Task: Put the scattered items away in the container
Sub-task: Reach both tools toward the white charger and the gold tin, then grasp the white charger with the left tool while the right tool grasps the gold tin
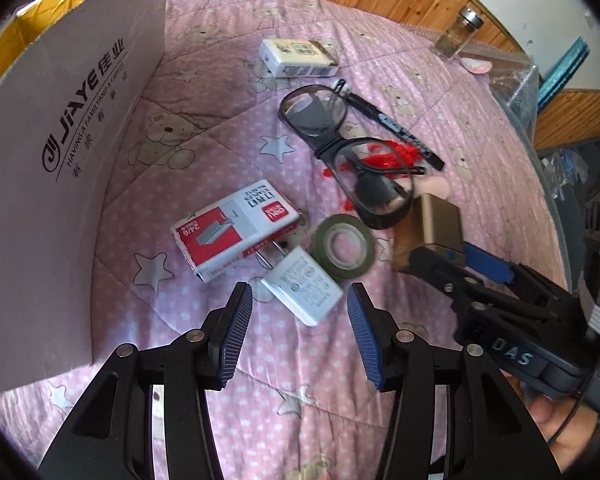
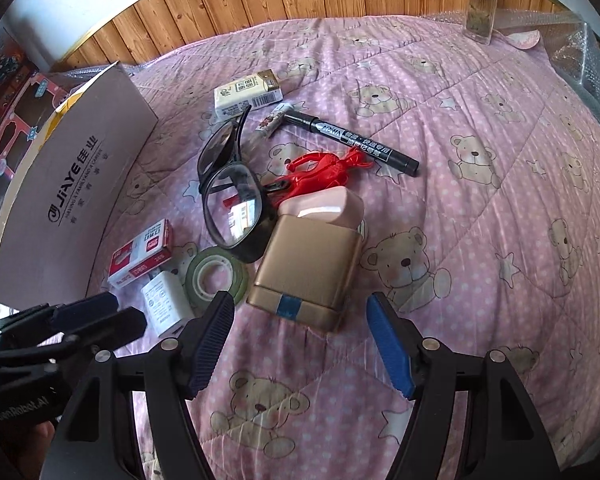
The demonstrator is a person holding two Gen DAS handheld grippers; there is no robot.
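A white charger plug (image 1: 302, 284) lies on the pink quilt just ahead of my left gripper (image 1: 298, 300), which is open with its tips on either side of the plug's near end. Around it lie a red-and-white staples box (image 1: 236, 228) and a green tape roll (image 1: 342, 246). My right gripper (image 2: 298, 304) is open over the near end of a gold box (image 2: 308, 272), pads apart from it. Beyond lie a pink case (image 2: 324, 206), black-framed glasses (image 2: 232, 196), a red toy (image 2: 324, 166), a black marker (image 2: 360, 140) and a white carton (image 2: 246, 96). The cardboard container (image 1: 60, 160) stands at the left.
A glass jar (image 2: 480, 8) stands at the far right edge of the bed, beside bubble wrap (image 2: 572, 52). A small tube (image 2: 270, 120) lies by the marker. Wood panelling runs behind. The left gripper (image 2: 116, 314) shows at the lower left of the right wrist view.
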